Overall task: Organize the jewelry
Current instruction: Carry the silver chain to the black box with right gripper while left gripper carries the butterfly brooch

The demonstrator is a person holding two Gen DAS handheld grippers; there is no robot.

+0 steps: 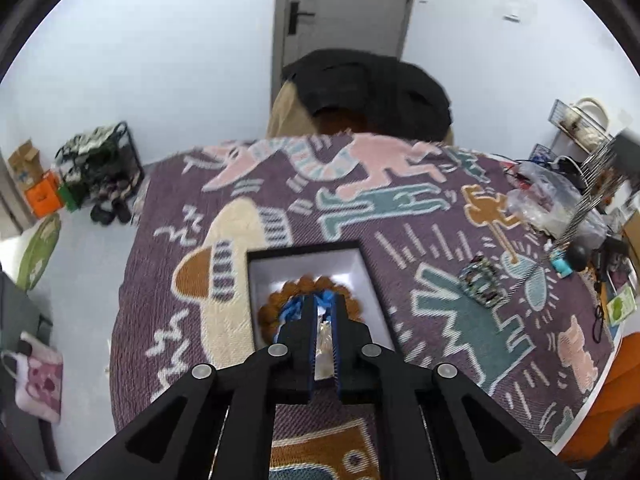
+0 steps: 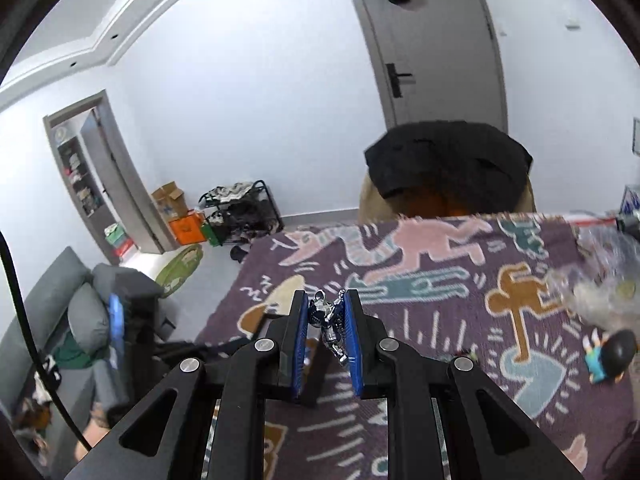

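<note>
An open black box (image 1: 362, 268) with a white inside lies on the patterned cloth. In it rests a brown bead bracelet (image 1: 308, 282) with a blue tassel (image 1: 294, 310). My left gripper (image 1: 322, 300) hangs right over that bracelet, its jaws almost together with only a narrow slit; its tips are at the tassel, and I cannot tell whether they pinch it. In the right wrist view my right gripper (image 2: 326, 300) is shut on a silver metal chain (image 2: 330, 320), held up above the cloth. A dark patterned bracelet (image 1: 482, 282) lies on the cloth to the right of the box.
The round table carries a purple cloth (image 1: 400, 208) with cartoon figures. Clear plastic bags (image 1: 552, 200), a wire rack (image 1: 592, 192) and a teal toy figure (image 2: 604, 356) crowd its right edge. A chair with a black garment (image 1: 372, 88) stands at the far side.
</note>
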